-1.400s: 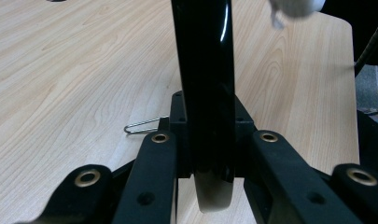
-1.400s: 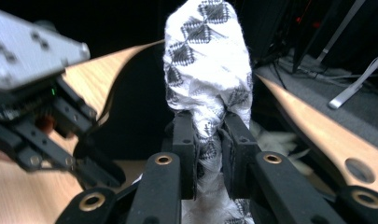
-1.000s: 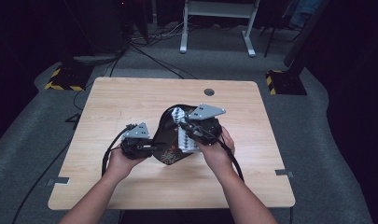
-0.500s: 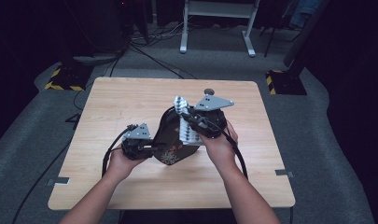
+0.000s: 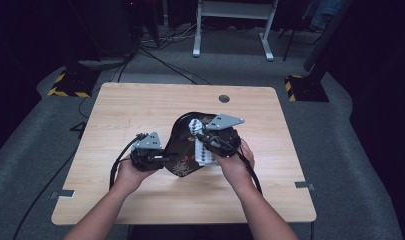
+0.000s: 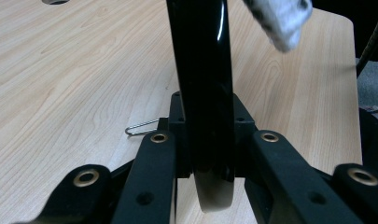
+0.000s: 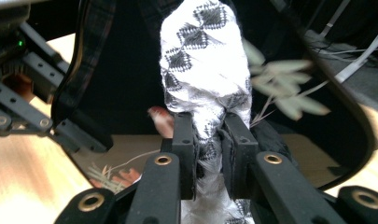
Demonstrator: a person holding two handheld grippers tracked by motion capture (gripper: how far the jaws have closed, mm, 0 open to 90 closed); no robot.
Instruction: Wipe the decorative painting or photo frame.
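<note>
**Op A:** High view first, left to right. My left gripper point(image 5: 157, 159) has its fingers clamped on the near-left rim of the black lacquer tray point(image 5: 182, 137), which is tipped up off the surface point(image 5: 140, 107), its far end raised. In the left gripper view that rim point(image 6: 200, 70) runs straight up between my fingers, glossy and dark.

**Op B:** And on the right?

**Op A:** My right gripper point(image 5: 210, 145) is over the tray's inner face, its fingers pinched tight on a bunched white cloth with a black diamond pattern point(image 5: 199, 142). In the right gripper view the cloth point(image 7: 205, 70) bulges above the fingers, against the tray's painted inside point(image 7: 280, 88), with pale leaves and a reddish flower.

**Op B:** How far along do you reckon?

**Op A:** I'd judge we're mid-wipe: tray held, cloth on the lacquer. I can't tell from here which parts are already clean. What seems left is finishing the inside, then laying the tray flat and letting go of both.
</note>
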